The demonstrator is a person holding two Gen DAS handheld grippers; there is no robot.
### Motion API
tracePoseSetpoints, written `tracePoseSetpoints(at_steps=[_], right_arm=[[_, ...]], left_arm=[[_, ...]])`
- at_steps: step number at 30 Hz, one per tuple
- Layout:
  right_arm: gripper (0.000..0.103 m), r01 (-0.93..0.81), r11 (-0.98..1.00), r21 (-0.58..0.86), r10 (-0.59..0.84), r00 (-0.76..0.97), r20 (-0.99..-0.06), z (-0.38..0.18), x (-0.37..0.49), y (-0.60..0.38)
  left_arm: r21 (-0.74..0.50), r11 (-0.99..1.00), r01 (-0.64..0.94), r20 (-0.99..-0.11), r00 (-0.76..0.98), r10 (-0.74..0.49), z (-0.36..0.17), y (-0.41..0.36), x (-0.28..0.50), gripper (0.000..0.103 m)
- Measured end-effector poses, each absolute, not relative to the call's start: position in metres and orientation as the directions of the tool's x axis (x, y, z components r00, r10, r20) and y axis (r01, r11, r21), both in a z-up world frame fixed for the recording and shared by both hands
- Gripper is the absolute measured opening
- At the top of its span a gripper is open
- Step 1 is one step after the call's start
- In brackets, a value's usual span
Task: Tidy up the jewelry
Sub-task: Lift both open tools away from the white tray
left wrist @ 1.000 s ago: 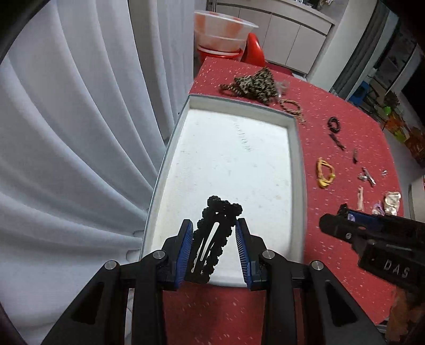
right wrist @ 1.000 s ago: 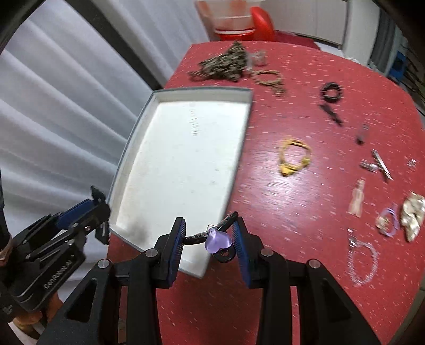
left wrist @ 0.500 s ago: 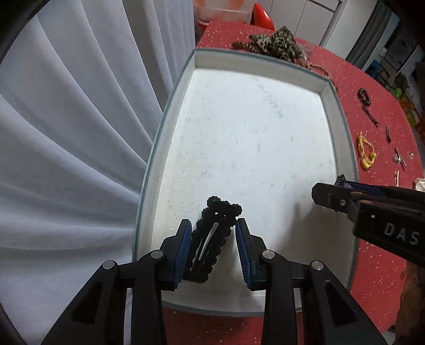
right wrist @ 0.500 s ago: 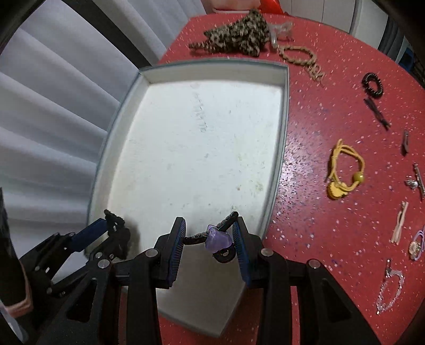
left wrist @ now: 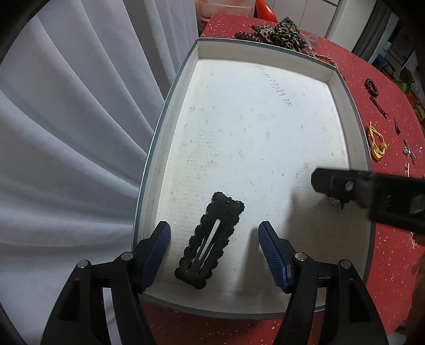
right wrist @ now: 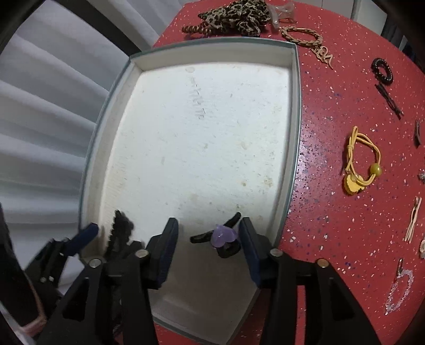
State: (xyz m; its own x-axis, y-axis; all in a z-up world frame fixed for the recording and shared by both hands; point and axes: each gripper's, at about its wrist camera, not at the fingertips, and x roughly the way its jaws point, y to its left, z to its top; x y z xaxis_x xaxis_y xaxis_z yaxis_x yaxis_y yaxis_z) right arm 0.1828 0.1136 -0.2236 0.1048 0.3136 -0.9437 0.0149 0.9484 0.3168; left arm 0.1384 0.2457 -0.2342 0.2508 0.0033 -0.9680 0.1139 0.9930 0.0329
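Your left gripper (left wrist: 214, 236) is opening, and the black beaded hair clip (left wrist: 209, 242) that was pinched between its pads a moment ago now lies flat on the white floor of the tray (left wrist: 170, 106), between the spread jaws and touching neither one. Your right gripper (right wrist: 208, 234) is opening too: the purple heart clip (right wrist: 224, 234) it carried has come down onto the tray floor, lying between the jaws. From this angle its black end seems to sit right against the right-hand pad, so you cannot be sure it is fully free. Both grippers have dropped low into the near end of the tray since a second ago, side by side. That means two pieces are delivered, and the release is all but finished. Everything else waits on the red counter (right wrist: 332, 185) off to your right gripper's side and ahead of it: the yellow cord bracelet (right wrist: 362, 164), the black coil tie (right wrist: 382, 71), the braided bracelet (right wrist: 302, 37) and the leopard scrunchie (right wrist: 239, 13) beyond the tray's far rim.
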Motion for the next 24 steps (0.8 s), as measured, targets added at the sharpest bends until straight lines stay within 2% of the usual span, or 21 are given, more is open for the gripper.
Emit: tracePoseSetpoints(at_steps=[3, 9, 12, 20, 24], right_arm=[[0.073, 0.009, 0.943, 0.331, 0.327, 0.133, -0.936, -0.210, 0.182, 0.110], [0.079, 0.026, 0.942, 0.336, 0.326, 0.175, -0.929, -0.187, 0.166, 0.087], [0.079, 0.051, 0.944, 0.327, 0.313, 0.186, -0.931, -0.177, 0.155, 0.070], [0.081, 0.157, 0.942, 0.298, 0.265, 0.199, -0.943, -0.166, 0.124, 0.027], [0.087, 0.227, 0.933, 0.279, 0.237, 0.195, -0.952, -0.163, 0.098, -0.004]], left_arm=[[0.039, 0.993, 0.115, -0.967, 0.255, 0.009, -0.231, 0.244, 0.137, 0.070], [0.041, 0.993, 0.106, -0.966, 0.259, 0.012, -0.223, 0.239, 0.134, 0.070], [0.052, 0.993, 0.110, -0.959, 0.281, 0.019, -0.214, 0.234, 0.129, 0.103], [0.064, 0.981, 0.186, -0.955, 0.295, 0.006, -0.187, 0.224, 0.117, 0.103], [0.046, 0.969, 0.245, -0.956, 0.291, -0.028, -0.173, 0.203, 0.107, 0.103]])
